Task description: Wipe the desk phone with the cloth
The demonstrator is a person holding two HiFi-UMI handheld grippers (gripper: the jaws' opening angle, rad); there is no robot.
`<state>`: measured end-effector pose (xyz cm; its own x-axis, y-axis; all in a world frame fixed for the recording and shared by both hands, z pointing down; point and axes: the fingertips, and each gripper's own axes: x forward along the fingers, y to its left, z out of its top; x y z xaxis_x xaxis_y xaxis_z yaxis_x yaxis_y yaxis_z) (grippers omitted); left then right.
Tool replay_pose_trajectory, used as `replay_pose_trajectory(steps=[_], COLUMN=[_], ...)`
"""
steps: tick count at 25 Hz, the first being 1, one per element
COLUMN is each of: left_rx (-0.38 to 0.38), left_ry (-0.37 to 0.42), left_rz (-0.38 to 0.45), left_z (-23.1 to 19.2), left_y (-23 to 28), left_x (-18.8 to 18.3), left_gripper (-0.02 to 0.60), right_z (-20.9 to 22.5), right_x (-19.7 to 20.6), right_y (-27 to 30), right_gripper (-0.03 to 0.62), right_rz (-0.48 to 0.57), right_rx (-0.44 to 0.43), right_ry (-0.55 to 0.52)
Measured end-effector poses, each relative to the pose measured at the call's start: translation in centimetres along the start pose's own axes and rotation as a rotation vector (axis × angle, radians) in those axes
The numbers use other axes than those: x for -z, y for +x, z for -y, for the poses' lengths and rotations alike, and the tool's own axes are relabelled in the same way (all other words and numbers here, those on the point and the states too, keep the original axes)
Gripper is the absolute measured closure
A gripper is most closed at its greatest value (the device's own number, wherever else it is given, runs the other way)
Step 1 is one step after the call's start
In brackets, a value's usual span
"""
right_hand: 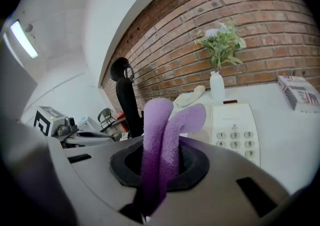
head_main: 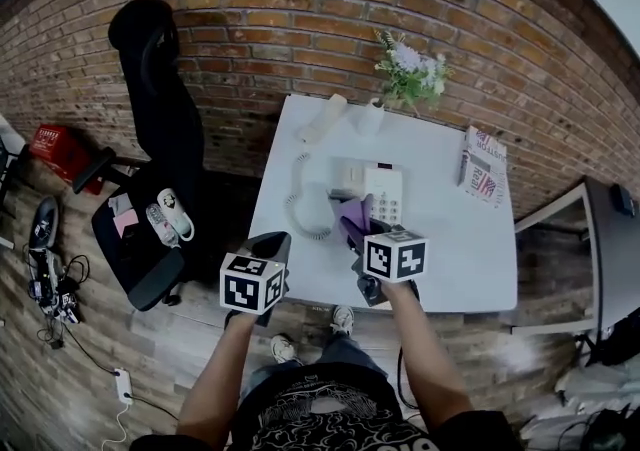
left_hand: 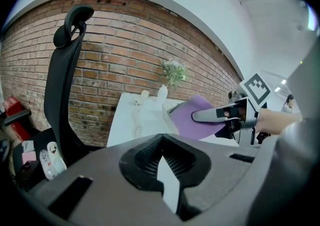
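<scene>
A white desk phone (head_main: 372, 187) sits mid-desk, its keypad (right_hand: 235, 131) showing in the right gripper view. Its handset (head_main: 322, 119) lies off the base near the back of the desk, joined by a coiled cord (head_main: 296, 201). My right gripper (head_main: 352, 229) is shut on a folded purple cloth (right_hand: 161, 137), held just above the phone's near side. The cloth (left_hand: 192, 118) also shows in the left gripper view, hiding most of the phone. My left gripper (head_main: 272, 242) hovers shut and holding nothing at the desk's front left edge, apart from the phone.
The white desk (head_main: 455, 264) stands against a brick wall. A vase of flowers (head_main: 408, 74) stands at the back, a printed box (head_main: 483, 167) at the right. A black office chair (head_main: 150, 139) is to the left, with shoes and cables on the floor.
</scene>
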<state>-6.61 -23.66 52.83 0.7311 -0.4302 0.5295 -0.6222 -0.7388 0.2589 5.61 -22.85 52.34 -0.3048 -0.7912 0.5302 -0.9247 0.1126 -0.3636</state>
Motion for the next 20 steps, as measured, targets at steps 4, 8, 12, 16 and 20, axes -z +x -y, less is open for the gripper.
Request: replay_pose_trajectory(steps=[4,8,12,16,20], left_rx=[-0.034,-0.076,-0.119,-0.168,-0.23], left_ry=[-0.014,-0.026,-0.036,-0.056,-0.089], left_rz=[0.013,0.019,0.02,0.022,0.029], left_z=[-0.2,-0.7,-0.9,-1.2,-2.1], left_y=[0.9,1.6,2.3,2.5,2.6], left_x=[-1.0,-1.9,-2.4,-2.5,-2.4], left_gripper=[0.575,0.575,0.575,0.575,0.575], right_z=[1.1,2.1,3.1,3.5,4.0], right_x=[-3.5,-6.7,-9.7,-12.0,-13.3], right_y=[0.7,1.9,3.4,5.2,7.5], right_gripper=[0.546,0.546,0.546,0.546,0.546], right_rz=[0.001,-0.016,-0.033,-0.058,-0.104], right_rx=[-0.031,-0.058,-0.095,-0.146,-0.183], right_ry=[-0.078,-0.171,-0.267,-0.349,-0.458])
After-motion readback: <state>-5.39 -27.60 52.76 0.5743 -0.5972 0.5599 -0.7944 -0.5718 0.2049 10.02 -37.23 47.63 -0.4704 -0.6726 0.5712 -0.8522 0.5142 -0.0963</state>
